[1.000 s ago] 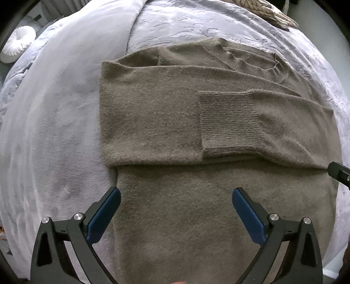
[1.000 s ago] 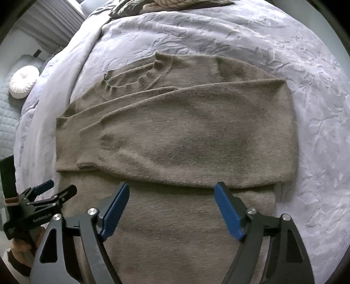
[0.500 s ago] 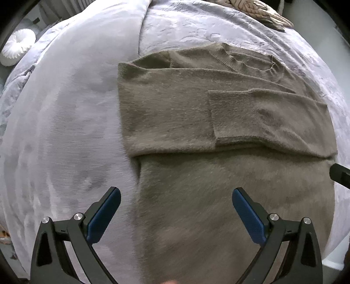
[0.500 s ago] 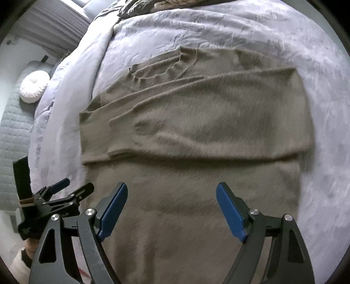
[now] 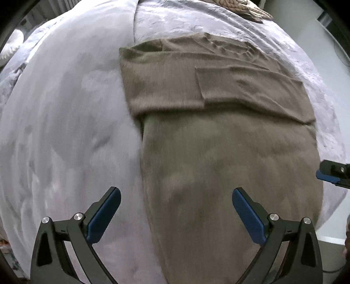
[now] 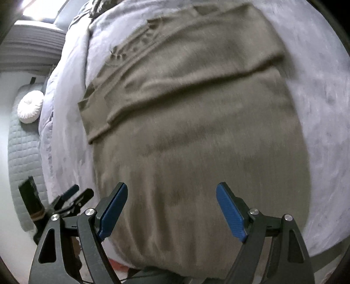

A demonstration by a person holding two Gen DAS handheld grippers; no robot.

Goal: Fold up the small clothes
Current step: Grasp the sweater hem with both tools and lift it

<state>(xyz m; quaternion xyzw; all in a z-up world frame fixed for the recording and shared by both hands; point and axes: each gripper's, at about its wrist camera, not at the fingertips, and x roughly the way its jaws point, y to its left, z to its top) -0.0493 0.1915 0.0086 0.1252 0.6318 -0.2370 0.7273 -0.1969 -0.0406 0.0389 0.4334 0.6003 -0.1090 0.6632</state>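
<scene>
An olive-brown knit sweater (image 5: 218,139) lies flat on a lavender bedspread (image 5: 65,122), both sleeves folded across its chest, collar at the far end. My left gripper (image 5: 176,196) hangs open above the sweater's lower left side, nothing between its blue pads. In the right wrist view the same sweater (image 6: 196,122) fills the frame. My right gripper (image 6: 171,194) is open over its lower hem area, holding nothing. The left gripper (image 6: 74,196) shows at the lower left there, and a right fingertip (image 5: 328,174) pokes in at the left view's right edge.
A round white cushion (image 6: 30,107) rests on a grey quilted surface (image 6: 21,153) left of the bed. A beige knitted item (image 5: 240,6) lies at the bed's far end. The bed's near edge drops off below the hem.
Both grippers drew back toward the sweater's hem end, so more of the lower body shows. The left drifted left over the sweater's side edge. The right view rolled, tilting the sweater.
</scene>
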